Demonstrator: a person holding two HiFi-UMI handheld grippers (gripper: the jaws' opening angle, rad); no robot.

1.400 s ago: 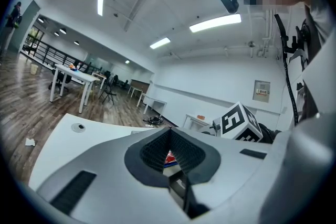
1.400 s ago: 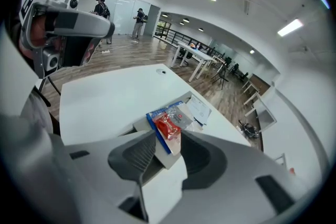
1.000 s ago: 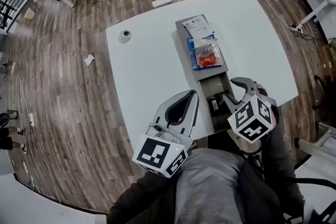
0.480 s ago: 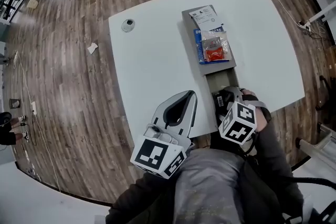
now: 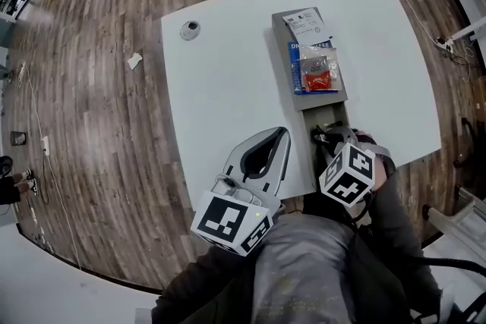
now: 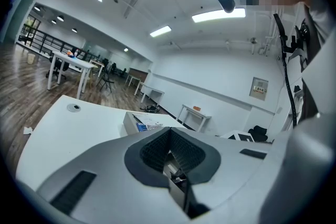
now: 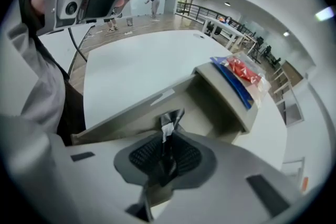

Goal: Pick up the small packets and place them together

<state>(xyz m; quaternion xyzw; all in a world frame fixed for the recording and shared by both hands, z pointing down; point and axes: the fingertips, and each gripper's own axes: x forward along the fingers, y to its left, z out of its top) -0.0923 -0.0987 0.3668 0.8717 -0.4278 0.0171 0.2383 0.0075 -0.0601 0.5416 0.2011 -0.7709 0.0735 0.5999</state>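
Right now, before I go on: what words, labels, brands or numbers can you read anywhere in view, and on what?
Nothing is clear enough to quote.
white packet: dark print, too small to read.
blue packet: white letters, too blurred to read.
red packet: print not readable.
dark packet: white label, blurred.
wall sign: too small to read.

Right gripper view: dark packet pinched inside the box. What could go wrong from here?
1. The right gripper has just closed its fingers on the dark packet. The packet is thin and creased, so it may slip on the lift.
2. The grip sits low between the gray box walls, so the packet could snag coming up.
3. The red packet tops a loose pile that may slide.
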